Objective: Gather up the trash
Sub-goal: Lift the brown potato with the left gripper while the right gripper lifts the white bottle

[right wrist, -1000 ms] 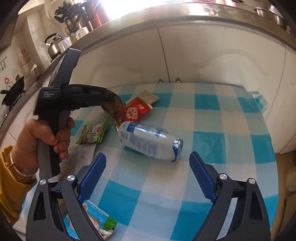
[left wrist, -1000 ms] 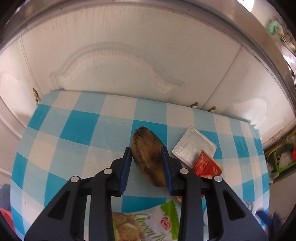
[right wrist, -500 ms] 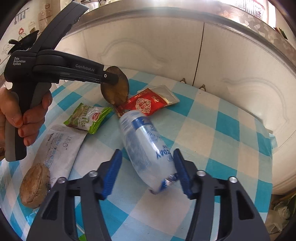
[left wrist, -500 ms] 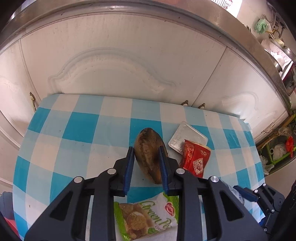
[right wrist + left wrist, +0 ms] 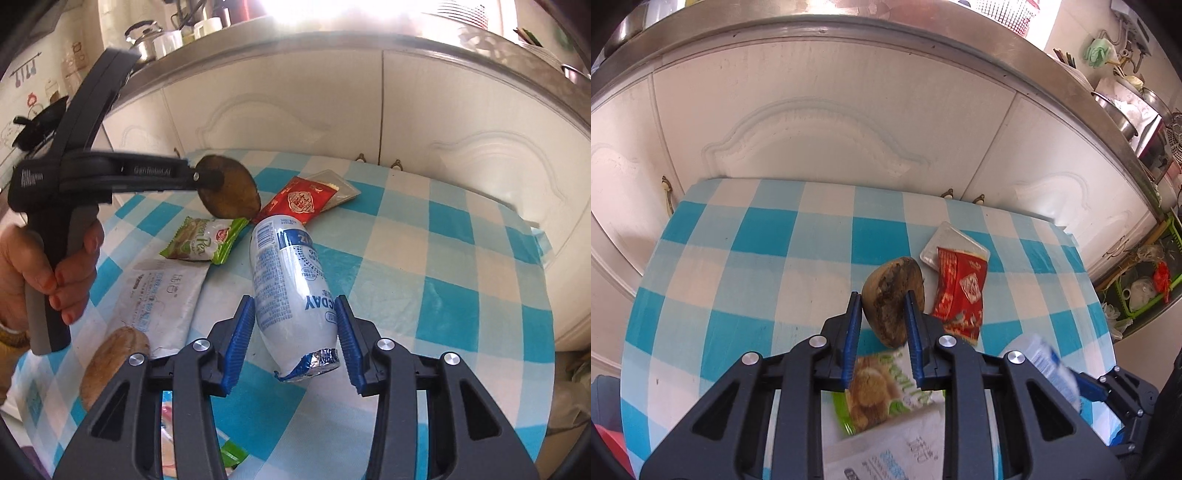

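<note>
Both grippers have just been closing on trash since the earlier frames. Where the right gripper [image 5: 295,339] stood wide around nothing, its blue pads now press the sides of the bottle [image 5: 291,291], a white one with blue print and a torn foil end, which lies tilted on the checked cloth [image 5: 461,258]. Meanwhile the left gripper [image 5: 882,325] pinches the brown shell [image 5: 892,299] and holds it off the cloth (the right camera shows it hanging above the wrappers). Just behind the shell lies a red packet [image 5: 960,291], partly over a clear tray [image 5: 945,242]. Below the left fingers sit a green snack bag [image 5: 879,391] and a white pouch [image 5: 894,454]. A 2nd brown shell [image 5: 114,362] rests at the cloth's near left edge. A hand [image 5: 44,277] grips the left tool's handle. White cabinet doors [image 5: 820,140] stand behind.
</note>
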The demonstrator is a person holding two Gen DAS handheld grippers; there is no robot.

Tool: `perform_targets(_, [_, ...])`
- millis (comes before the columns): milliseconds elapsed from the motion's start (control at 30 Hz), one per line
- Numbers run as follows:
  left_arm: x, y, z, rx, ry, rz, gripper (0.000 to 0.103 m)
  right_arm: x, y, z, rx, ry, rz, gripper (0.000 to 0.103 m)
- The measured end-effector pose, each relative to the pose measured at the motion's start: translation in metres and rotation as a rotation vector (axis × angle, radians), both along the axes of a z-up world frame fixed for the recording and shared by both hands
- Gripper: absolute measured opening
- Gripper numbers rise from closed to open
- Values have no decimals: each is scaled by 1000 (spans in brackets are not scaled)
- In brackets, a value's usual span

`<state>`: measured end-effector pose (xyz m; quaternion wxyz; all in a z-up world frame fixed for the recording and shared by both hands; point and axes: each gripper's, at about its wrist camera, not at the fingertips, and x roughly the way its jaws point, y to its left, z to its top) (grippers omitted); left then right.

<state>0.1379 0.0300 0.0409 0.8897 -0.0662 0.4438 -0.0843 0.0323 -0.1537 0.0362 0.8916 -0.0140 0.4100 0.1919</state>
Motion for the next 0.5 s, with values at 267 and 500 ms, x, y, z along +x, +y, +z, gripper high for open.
perform_targets(267, [-28, 12, 9, 2, -26, 11, 23, -26, -7, 17, 42, -27, -59, 46])
perform_targets(500, [-55, 28, 18, -6, -44, 18, 23, -50, -6, 25, 76, -41, -89, 46])
